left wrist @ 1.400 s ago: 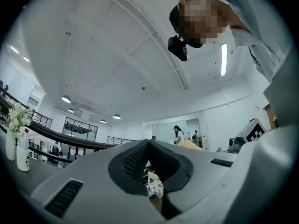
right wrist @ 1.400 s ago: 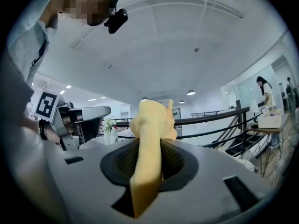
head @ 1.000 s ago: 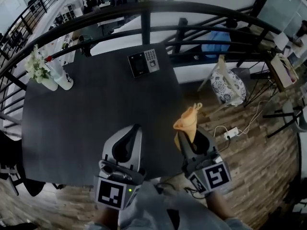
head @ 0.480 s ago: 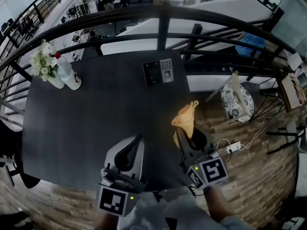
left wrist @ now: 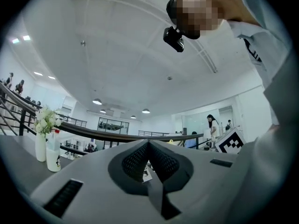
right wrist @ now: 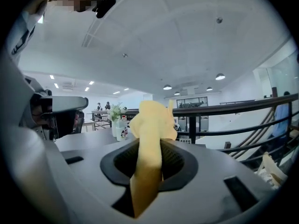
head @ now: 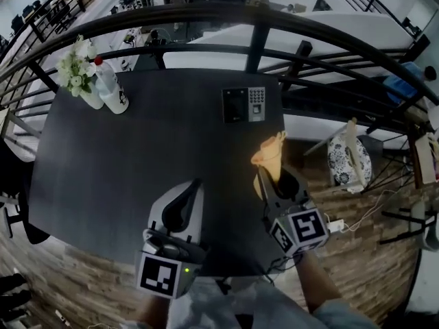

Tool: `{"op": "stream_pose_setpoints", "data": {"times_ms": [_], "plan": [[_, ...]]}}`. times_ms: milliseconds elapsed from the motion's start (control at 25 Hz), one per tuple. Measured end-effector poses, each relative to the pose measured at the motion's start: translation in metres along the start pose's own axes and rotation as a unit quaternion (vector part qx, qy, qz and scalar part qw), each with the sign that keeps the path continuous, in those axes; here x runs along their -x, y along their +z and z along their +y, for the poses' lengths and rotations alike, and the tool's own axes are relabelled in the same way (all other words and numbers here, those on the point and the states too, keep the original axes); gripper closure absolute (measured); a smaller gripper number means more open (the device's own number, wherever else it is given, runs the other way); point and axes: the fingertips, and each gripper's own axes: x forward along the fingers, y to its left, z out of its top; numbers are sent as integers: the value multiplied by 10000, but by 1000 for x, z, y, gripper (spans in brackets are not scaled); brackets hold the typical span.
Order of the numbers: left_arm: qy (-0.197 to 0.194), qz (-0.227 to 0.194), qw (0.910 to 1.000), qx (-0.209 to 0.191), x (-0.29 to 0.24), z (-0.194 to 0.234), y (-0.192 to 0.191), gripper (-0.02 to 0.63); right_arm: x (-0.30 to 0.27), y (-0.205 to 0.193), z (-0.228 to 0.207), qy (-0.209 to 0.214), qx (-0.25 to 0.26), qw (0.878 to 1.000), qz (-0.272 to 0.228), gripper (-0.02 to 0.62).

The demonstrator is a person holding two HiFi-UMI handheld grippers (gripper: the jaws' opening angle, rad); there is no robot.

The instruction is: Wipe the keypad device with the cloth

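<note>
One cloth [head: 269,155] in right gripper [head: 272,182], one keypad device [head: 244,105].

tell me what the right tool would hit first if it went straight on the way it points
Probably the keypad device: the right tool, shut on the orange cloth, points across the dark table at it, with only bare tabletop between. Its height above the table is unclear.

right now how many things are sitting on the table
3: a vase of flowers and a spray bottle side by side at the far left corner, and the keypad device near the far right edge. The cloth is not counted; the right gripper holds it.
</note>
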Motion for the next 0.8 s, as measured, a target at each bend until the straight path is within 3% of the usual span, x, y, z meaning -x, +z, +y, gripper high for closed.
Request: {"op": "stream_pose_setpoints", "data": {"times_ms": [240,400,800], "plan": [[479,174,9987,32,-21,23,-18,600,-29,-9,-15,305,108,9995,70,494],[739,48,9973,-5,-39,38,-24,600,-55,-12,-29,332,98,9993,154,494],[989,-38,9948,-234,-83,59,-34,600,-121,-32,-42,695,124,9965,458,494]]}}
